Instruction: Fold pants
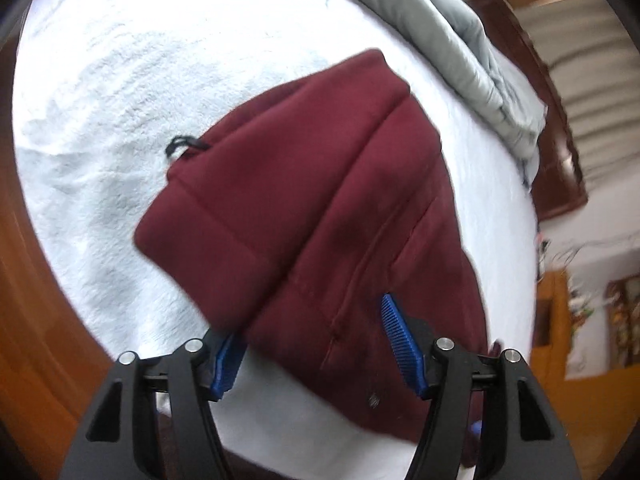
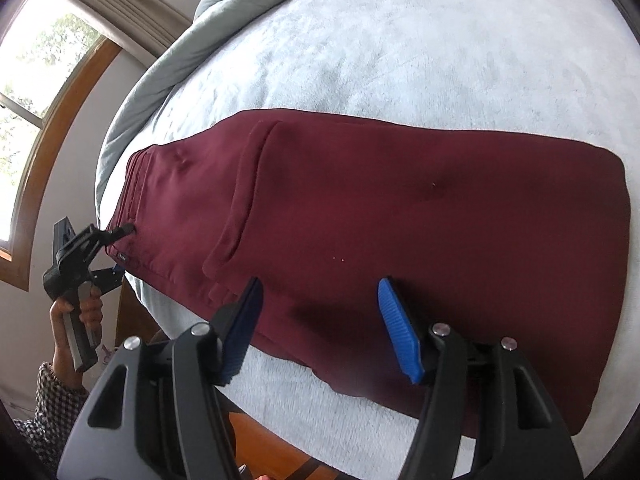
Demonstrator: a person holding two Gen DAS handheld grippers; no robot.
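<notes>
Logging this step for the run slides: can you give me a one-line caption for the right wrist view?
Open right gripper hovers over folded maroon fleece pants on pale blue plush blanket; left gripper at the waistband.

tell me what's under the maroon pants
The maroon pants lie folded on a pale fluffy blanket that shows on all sides of them. The part of the blanket beneath them is covered, so anything there cannot be seen.

A small dark label [image 2: 122, 257] sits near the waistband corner of the maroon pants [image 2: 400, 220]; its lettering is too small to read.
</notes>
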